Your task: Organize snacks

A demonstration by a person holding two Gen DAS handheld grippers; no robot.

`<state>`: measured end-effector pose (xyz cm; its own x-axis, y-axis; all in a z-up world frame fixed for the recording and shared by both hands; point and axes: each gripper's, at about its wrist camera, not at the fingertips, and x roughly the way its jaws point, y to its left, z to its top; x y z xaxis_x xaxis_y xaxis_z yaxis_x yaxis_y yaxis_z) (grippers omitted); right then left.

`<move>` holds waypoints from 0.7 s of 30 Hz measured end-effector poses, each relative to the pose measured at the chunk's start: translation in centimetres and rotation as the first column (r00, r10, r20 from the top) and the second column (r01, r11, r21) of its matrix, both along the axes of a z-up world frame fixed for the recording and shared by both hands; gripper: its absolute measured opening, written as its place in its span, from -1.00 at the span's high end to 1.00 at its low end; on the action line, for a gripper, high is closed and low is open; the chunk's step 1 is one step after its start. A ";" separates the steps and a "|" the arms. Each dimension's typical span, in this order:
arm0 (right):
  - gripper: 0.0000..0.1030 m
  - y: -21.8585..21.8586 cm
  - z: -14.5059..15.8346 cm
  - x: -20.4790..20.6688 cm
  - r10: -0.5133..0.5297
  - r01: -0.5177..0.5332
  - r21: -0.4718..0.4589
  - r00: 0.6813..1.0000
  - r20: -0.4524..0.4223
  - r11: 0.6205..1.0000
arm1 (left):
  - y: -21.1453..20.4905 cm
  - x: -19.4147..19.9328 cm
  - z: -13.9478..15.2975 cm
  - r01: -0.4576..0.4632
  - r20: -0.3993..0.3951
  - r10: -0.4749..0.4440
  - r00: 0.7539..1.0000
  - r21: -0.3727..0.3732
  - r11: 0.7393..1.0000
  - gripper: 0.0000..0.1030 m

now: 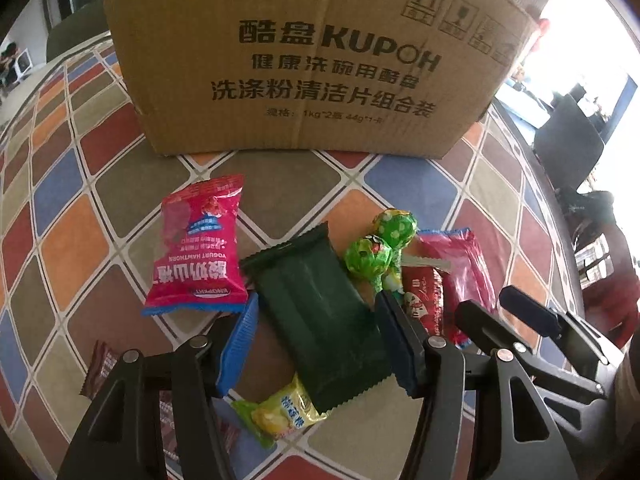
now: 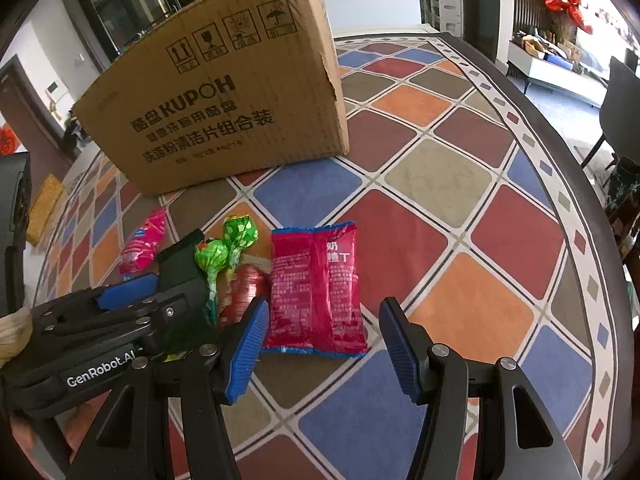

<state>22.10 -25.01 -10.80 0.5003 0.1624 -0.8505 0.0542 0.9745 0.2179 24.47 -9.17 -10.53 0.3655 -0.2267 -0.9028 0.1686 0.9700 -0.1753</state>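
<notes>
Left gripper open astride dark green packet — cardboard box behind.

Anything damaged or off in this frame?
The cardboard box has a ragged, torn right corner edge. Snacks lie in a loose overlapping heap in front of it: the two green lollipops rest across the dark green packet, which sits between the open left claw fingers. Nothing is spilled.

You have a patchwork tablecloth of red, blue, orange and olive diamonds spread under everything, with a dark border band along its curved edge. Off to your far left lies a yellow woven pad. In the background a red bow hangs above a low cabinet, near a dark chair.
</notes>
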 end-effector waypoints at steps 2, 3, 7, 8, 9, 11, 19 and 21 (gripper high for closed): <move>-0.14 0.0 -0.2 0.3 -0.002 0.002 0.001 1.000 -0.001 1.000 | 0.1 0.2 -0.1 -0.013 0.005 0.013 1.000 0.006 1.000 -0.16; -0.14 -0.1 -0.3 0.4 -0.004 0.004 0.005 1.000 -0.001 1.000 | 0.1 0.4 -0.1 -0.020 0.004 0.020 1.000 0.009 1.000 -0.16; -0.14 0.1 -0.2 0.9 -0.004 0.004 -0.008 1.000 0.003 1.000 | 0.3 0.1 -0.2 -0.008 0.014 0.008 1.000 0.039 0.999 -0.16; -0.14 0.1 -0.2 0.9 -0.004 0.004 -0.010 1.000 0.004 1.000 | 0.3 0.0 -0.2 -0.005 0.019 0.004 1.000 0.045 0.999 -0.16; -0.14 0.1 -0.2 0.9 -0.003 0.003 -0.013 1.000 0.005 1.000 | 0.3 -0.1 -0.2 -0.004 0.020 0.003 1.000 0.046 0.999 -0.16; -0.14 0.1 -0.3 1.0 -0.003 0.003 -0.017 1.000 0.001 1.000 | 0.2 0.0 -0.3 -0.007 0.022 0.006 1.000 0.052 0.999 -0.13; -0.14 0.7 -0.5 1.7 -0.001 0.001 -0.058 1.000 -0.001 0.998 | -0.1 0.0 -0.3 0.006 0.049 -0.008 0.999 0.043 0.999 0.10; -0.06 0.7 -0.5 1.6 -0.004 0.004 -0.063 1.000 0.001 0.998 | 0.0 -0.3 -0.2 0.002 0.051 -0.003 0.999 0.029 1.000 0.17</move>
<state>23.75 -24.28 -11.31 0.5014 0.1068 -0.8586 0.0580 0.9860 0.1565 24.22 -9.14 -10.77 0.4112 -0.2017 -0.8889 0.1789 0.9741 -0.1383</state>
